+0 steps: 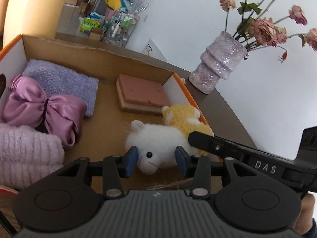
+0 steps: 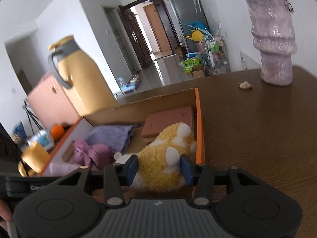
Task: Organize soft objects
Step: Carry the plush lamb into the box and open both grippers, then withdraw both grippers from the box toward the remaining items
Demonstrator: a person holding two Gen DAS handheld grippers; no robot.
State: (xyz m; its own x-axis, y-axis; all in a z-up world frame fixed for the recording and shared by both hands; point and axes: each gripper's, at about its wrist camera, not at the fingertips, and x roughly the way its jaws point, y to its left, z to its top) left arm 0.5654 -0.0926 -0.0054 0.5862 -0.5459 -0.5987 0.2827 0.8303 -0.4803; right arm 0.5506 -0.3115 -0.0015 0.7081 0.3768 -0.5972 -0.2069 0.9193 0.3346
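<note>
A cardboard box with orange rims (image 1: 111,59) (image 2: 199,119) holds a lilac knitted cloth (image 1: 65,83), a purple satin bow (image 1: 41,111), a fluffy pink towel (image 1: 25,152) and a pink sponge (image 1: 142,95). A white plush animal (image 1: 158,140) lies at the box's near right. My left gripper (image 1: 156,159) is shut on its head, with a blue pad against each side. Beside it, against the right wall, is a yellow plush animal (image 1: 182,117) (image 2: 162,154). My right gripper (image 2: 158,168) is shut on its body, and one of its fingers (image 1: 208,142) shows in the left wrist view.
The box stands on a brown table (image 2: 257,138). A lilac vase of dried roses (image 1: 216,67) (image 2: 275,45) stands behind the box's right corner, with a small crumpled scrap (image 2: 245,85) near it. A yellow jug (image 2: 79,79) rises behind the box.
</note>
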